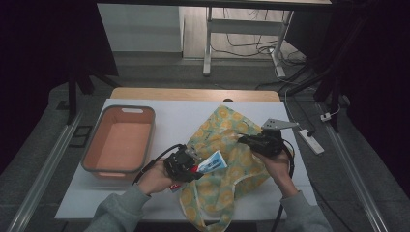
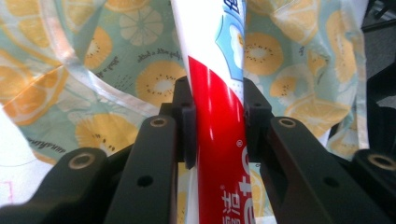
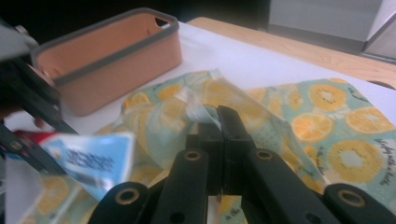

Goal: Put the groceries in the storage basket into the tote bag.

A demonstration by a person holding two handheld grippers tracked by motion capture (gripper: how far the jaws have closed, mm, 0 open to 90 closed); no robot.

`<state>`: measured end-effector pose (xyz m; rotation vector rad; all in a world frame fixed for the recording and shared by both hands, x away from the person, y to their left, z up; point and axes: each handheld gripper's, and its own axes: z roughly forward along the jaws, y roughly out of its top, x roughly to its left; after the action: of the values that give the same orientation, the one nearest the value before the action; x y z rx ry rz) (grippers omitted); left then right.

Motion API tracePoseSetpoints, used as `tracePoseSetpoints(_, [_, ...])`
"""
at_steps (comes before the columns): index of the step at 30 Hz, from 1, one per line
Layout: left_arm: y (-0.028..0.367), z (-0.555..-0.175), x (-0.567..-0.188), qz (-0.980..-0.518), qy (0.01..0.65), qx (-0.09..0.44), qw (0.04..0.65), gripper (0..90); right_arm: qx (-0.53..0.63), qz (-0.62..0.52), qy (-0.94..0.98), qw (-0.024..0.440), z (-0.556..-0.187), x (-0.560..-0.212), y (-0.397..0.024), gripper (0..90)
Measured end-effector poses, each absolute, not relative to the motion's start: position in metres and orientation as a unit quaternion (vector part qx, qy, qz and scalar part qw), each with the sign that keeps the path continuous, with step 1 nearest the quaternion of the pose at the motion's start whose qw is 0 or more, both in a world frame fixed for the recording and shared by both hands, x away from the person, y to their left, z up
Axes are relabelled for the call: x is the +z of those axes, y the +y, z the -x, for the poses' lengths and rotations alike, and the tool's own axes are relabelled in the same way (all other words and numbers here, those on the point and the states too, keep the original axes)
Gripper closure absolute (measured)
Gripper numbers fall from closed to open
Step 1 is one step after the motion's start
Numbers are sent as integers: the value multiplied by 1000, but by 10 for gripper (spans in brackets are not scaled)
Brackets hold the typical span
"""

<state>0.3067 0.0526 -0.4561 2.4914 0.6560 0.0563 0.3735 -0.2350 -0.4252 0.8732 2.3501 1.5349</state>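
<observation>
You are seated at a white-topped table [image 1: 164, 121], with both grey-sleeved forearms reaching in from the near edge and a black two-jaw gripper in each hand.

Your left gripper [image 1: 189, 164] is clamped on a red, white and blue toothpaste tube [image 1: 209, 163]. In the left gripper view the two pads press on the tube [image 2: 219, 140] from either side, around its red section, and the tube runs up between the jaws towards the cloth behind it. From the high view, the tube's blue and white end points right, over the near left part of the bag.

The bag is a pale green fabric drawstring bag printed with orange and lemon slices [image 1: 232, 159]. It lies spread on the table's right half, in front of you, with one corner trailing towards the near edge.

Your right gripper [image 1: 249, 140] has its jaws closed on the bag's edge. In the right gripper view the jaws meet with a fold of the printed cloth [image 3: 205, 109] pinched at their tips, lifted a little above the rest of the bag.

A salmon-pink rectangular plastic basket with a grey rim [image 1: 118, 142] stands on the table's left side, well apart from the bag, just left of your left hand.
</observation>
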Motion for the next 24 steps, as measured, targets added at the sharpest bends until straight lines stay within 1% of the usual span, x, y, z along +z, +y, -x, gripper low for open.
tracePoseSetpoints(5, [47, -308, -459, -933, 251, 31, 257, 730, 532, -289, 791, 90, -370, -421, -232, 890])
tracePoseSetpoints(9, [42, -310, -458, -932, 250, 28, 262, 729, 535, -283, 792, 78, -368, -421, -228, 890])
tracePoseSetpoints(13, [26, -313, -457, -932, 243, 28, 266, 728, 535, -279, 795, 72, -368, -423, -222, 890])
tracePoseSetpoints(19, [4, -328, -460, -929, 248, 28, 273, 727, 538, -272, 795, 64, -365, -422, -217, 890])
tracePoseSetpoints(24, [-6, -340, -462, -921, 259, 24, 290, 726, 541, -272, 793, 63, -364, -422, -218, 890])
